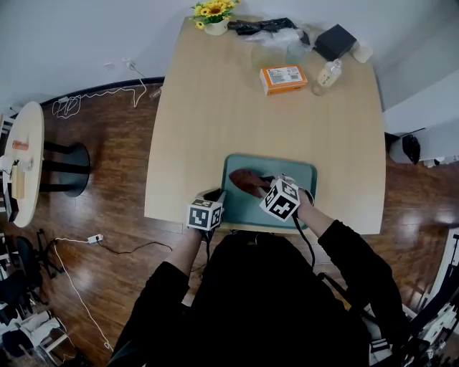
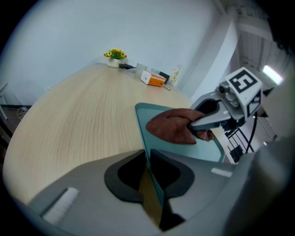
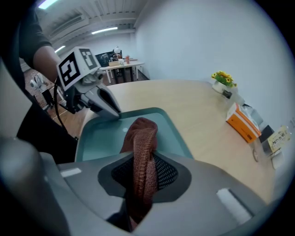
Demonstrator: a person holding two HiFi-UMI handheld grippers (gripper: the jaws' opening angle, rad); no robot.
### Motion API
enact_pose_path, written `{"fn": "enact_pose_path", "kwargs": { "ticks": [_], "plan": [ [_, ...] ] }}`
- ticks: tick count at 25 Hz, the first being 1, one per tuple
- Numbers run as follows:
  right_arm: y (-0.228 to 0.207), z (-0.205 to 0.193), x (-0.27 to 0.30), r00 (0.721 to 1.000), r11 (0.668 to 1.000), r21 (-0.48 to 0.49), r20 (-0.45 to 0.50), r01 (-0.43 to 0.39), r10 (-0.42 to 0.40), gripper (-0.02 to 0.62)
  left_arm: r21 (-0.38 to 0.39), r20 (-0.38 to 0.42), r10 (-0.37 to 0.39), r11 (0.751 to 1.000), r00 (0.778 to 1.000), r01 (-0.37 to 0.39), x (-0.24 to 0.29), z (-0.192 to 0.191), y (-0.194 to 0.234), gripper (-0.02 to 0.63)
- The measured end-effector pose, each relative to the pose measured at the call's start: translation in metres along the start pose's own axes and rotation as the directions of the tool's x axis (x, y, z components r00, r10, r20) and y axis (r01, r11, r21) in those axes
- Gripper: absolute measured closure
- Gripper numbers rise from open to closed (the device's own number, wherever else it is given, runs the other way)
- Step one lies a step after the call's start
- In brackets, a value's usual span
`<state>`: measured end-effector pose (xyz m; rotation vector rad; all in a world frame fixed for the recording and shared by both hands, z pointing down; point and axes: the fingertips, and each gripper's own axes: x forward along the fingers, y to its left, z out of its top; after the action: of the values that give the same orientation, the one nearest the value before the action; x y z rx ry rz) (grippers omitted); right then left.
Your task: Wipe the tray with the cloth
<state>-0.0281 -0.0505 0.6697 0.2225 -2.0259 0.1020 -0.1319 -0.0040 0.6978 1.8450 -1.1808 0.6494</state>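
A pale green tray (image 1: 297,172) lies at the table's near edge. On its left half rests a brown cloth (image 1: 247,180). My right gripper (image 1: 267,188) is shut on that cloth (image 3: 140,152), which bunches up between its jaws and spreads onto the tray (image 3: 99,136). My left gripper (image 1: 215,201) is shut on the tray's near left rim (image 2: 150,161), which stands edge-on between its jaws. From the left gripper view the cloth (image 2: 173,126) lies on the tray under the right gripper (image 2: 209,120).
An orange box (image 1: 282,78), a small bottle (image 1: 327,74), a black box (image 1: 335,41), a clear bag (image 1: 281,39) and a pot of yellow flowers (image 1: 214,13) stand at the table's far end. A small round table (image 1: 25,154) stands on the left.
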Motion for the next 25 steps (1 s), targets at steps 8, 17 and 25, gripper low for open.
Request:
{"fn": "enact_pose_path", "kwargs": {
  "ticks": [8,17,25],
  "plan": [
    [0.12,0.003,0.003,0.976,0.973,-0.086,-0.01,-0.216,0.216,0.531,-0.005,0.01,-0.008,1.0,1.0,0.008,0.001,0.001,-0.001,0.584],
    [0.038,0.013,0.019,0.993,0.99,-0.082,-0.042,-0.112,0.109,0.531,0.0,0.017,-0.009,1.0,1.0,0.009,0.0,0.0,-0.004,0.584],
    [-0.064,0.045,0.034,0.997,0.999,-0.05,-0.079,0.008,-0.012,0.531,0.004,0.019,-0.029,1.0,0.999,0.029,0.002,0.001,-0.006,0.584]
  ]
}}
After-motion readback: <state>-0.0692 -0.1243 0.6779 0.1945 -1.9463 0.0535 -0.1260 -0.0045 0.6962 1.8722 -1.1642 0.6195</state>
